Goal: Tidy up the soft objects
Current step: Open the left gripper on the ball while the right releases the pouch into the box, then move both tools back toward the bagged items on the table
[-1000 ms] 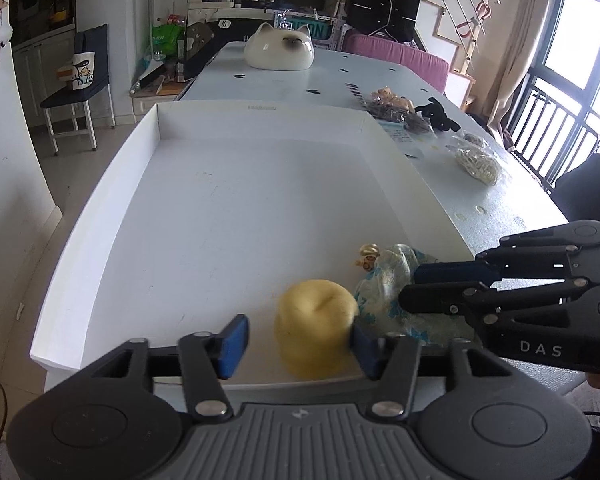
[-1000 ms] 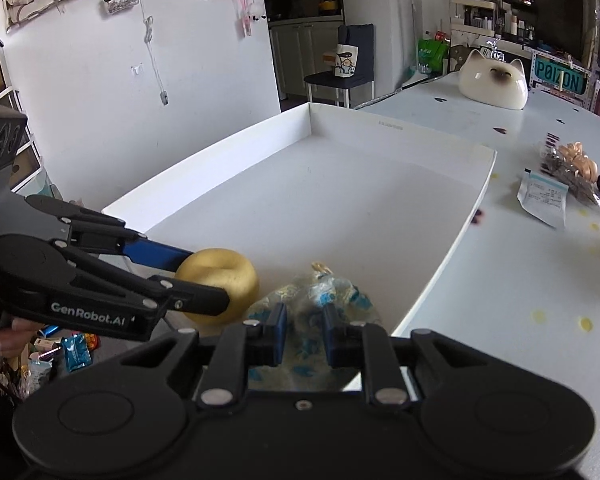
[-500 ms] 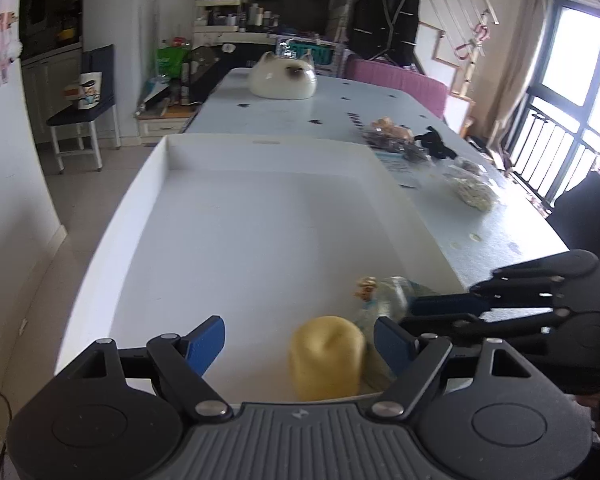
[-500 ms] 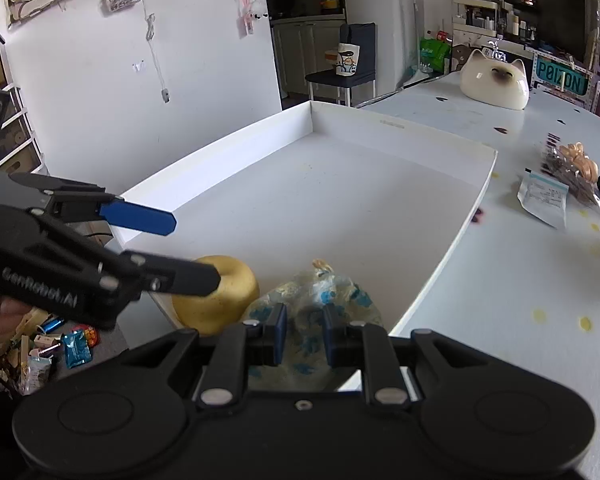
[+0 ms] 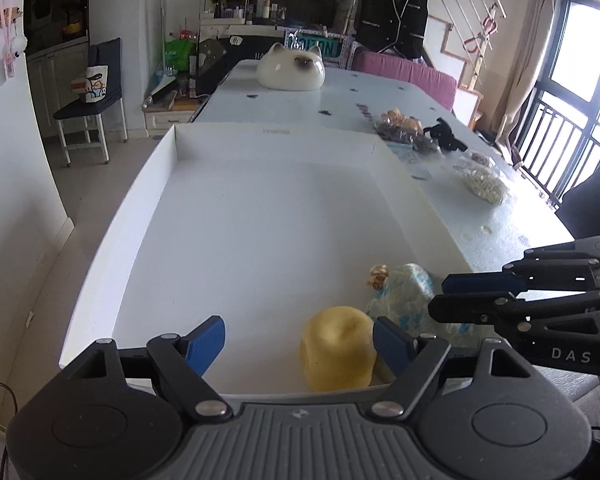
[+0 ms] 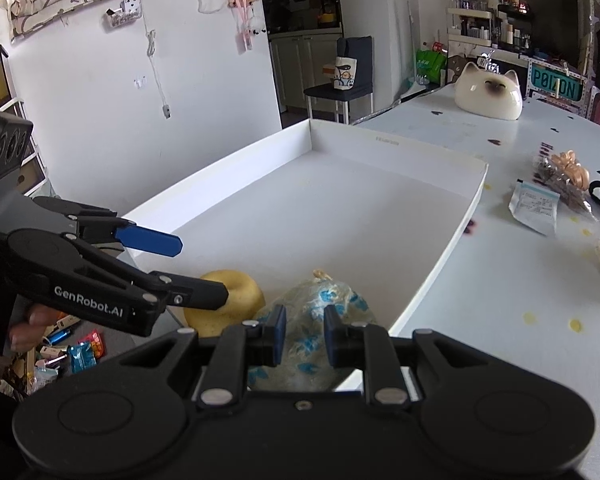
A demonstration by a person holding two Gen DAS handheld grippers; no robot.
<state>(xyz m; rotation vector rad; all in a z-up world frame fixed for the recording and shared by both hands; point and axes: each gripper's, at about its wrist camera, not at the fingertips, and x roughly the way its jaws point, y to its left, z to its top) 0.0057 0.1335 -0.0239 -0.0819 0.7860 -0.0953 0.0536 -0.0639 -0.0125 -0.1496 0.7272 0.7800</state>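
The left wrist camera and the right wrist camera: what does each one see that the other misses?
Only the left view shows the window with railings and the hanging black jacket. Only the right view shows the snack packets on the floor and the wall socket. Both show the white tray, the yellow soft toy, the blue-patterned bag pinched in the right tongs, and the open left tongs.

yellow toy's [image 5: 337, 350] base hidden by left tool [image 5: 299, 337], far shelf items blurred
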